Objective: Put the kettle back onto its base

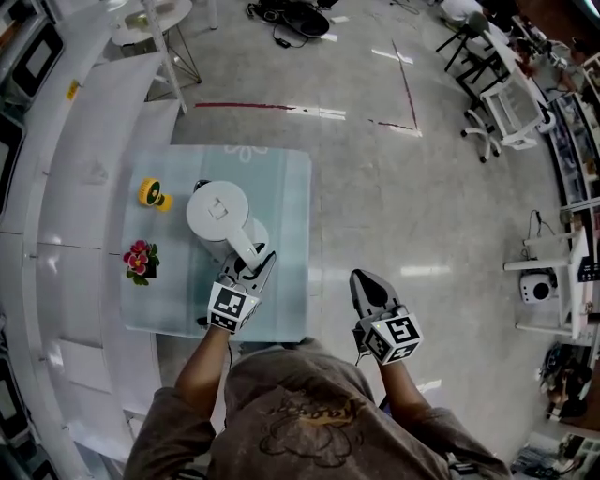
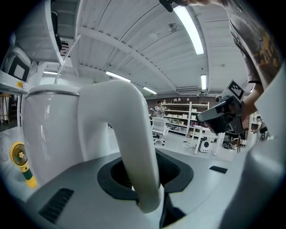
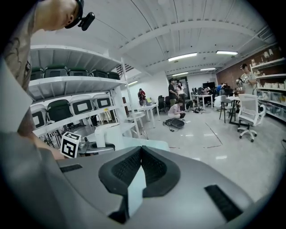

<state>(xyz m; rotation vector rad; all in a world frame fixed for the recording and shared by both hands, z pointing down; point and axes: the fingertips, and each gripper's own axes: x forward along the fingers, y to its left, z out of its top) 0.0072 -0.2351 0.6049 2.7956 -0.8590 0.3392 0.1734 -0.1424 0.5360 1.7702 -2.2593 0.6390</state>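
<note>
A white kettle [image 1: 217, 214] stands on the pale glass table [image 1: 286, 187], seen from above with its round lid up. My left gripper [image 1: 255, 262] is shut on the kettle's curved white handle [image 2: 132, 134], which runs down between the dark pads. The kettle body [image 2: 49, 129] fills the left of the left gripper view. A pale round edge [image 1: 259, 231] shows under the kettle's right side; I cannot tell whether it is the base. My right gripper [image 1: 364, 281] hangs over the floor to the right of the table, its jaws shut [image 3: 142, 151] on nothing.
A small yellow fan [image 1: 152, 194] and a pot of red flowers [image 1: 141, 260] stand on the table's left side. White shelving [image 1: 56, 187] runs along the left. A white stool [image 1: 150, 23] is beyond the table, office chairs [image 1: 502, 108] at the far right.
</note>
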